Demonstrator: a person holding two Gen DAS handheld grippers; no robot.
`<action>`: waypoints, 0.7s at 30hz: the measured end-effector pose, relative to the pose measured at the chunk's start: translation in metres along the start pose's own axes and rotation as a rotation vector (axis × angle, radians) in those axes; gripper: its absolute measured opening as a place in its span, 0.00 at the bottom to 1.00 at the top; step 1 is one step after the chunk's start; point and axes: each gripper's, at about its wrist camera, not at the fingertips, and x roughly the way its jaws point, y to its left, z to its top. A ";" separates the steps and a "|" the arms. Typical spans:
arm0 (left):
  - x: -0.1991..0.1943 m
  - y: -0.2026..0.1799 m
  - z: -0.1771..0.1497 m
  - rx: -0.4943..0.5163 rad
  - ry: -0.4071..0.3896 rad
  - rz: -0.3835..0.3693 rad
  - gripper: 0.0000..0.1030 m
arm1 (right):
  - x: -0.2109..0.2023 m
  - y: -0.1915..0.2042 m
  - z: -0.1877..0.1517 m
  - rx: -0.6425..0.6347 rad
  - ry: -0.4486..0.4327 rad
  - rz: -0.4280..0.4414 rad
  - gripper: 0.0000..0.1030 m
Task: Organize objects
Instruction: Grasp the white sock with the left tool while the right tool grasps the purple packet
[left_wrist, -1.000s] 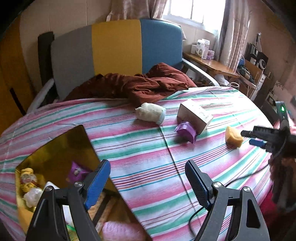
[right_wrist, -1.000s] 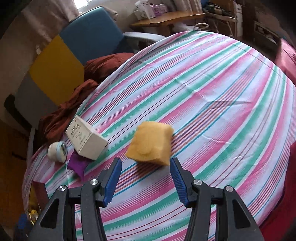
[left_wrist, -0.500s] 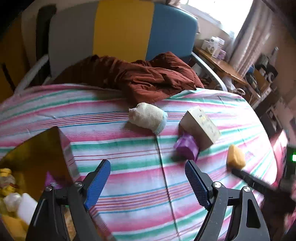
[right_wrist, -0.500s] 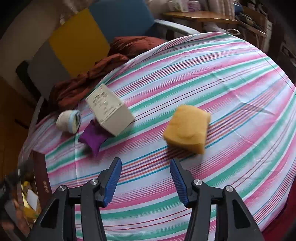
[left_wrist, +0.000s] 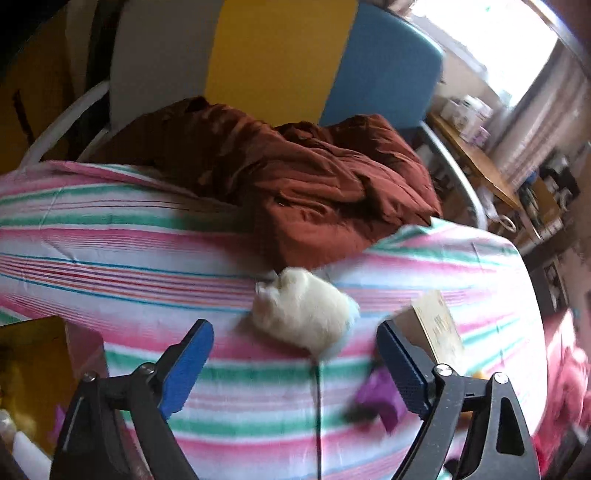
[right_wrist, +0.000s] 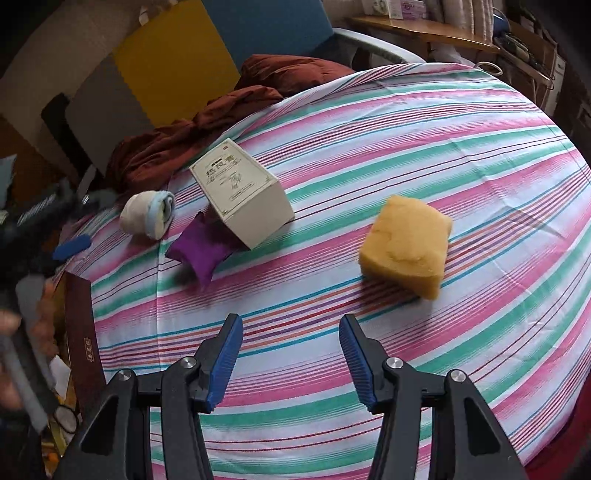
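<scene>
On the striped tablecloth (right_wrist: 369, 122) lie a rolled cream sock (left_wrist: 303, 312) (right_wrist: 147, 216), a white carton (right_wrist: 242, 192) (left_wrist: 437, 326), a purple pouch (right_wrist: 201, 249) (left_wrist: 376, 397) and a yellow sponge (right_wrist: 406, 245). My left gripper (left_wrist: 295, 363) is open and empty, with the sock just beyond and between its fingers. My right gripper (right_wrist: 291, 360) is open and empty, a short way in front of the sponge, which lies to its right. The left gripper also shows blurred at the left edge of the right wrist view (right_wrist: 44, 221).
A dark red box (right_wrist: 83, 332) holding small items stands open at the table's left edge, gold inside (left_wrist: 29, 369). A crumpled brown cloth (left_wrist: 314, 184) lies at the far edge against a grey, yellow and blue chair (left_wrist: 273, 59). A cable (left_wrist: 317, 406) runs across the cloth.
My left gripper has moved forward from over the box to the cream sock. My right gripper has drawn back and swung left, so the sponge now lies farther off to the right.
</scene>
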 end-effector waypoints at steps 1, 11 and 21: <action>0.005 -0.001 0.003 -0.009 0.007 -0.002 0.89 | 0.000 -0.001 0.000 0.002 0.000 0.003 0.53; 0.058 -0.006 0.011 -0.060 0.109 -0.018 0.77 | -0.030 -0.027 0.011 0.106 -0.159 0.060 0.53; 0.046 -0.006 -0.008 0.038 0.076 -0.034 0.69 | -0.045 -0.092 0.015 0.402 -0.252 0.081 0.53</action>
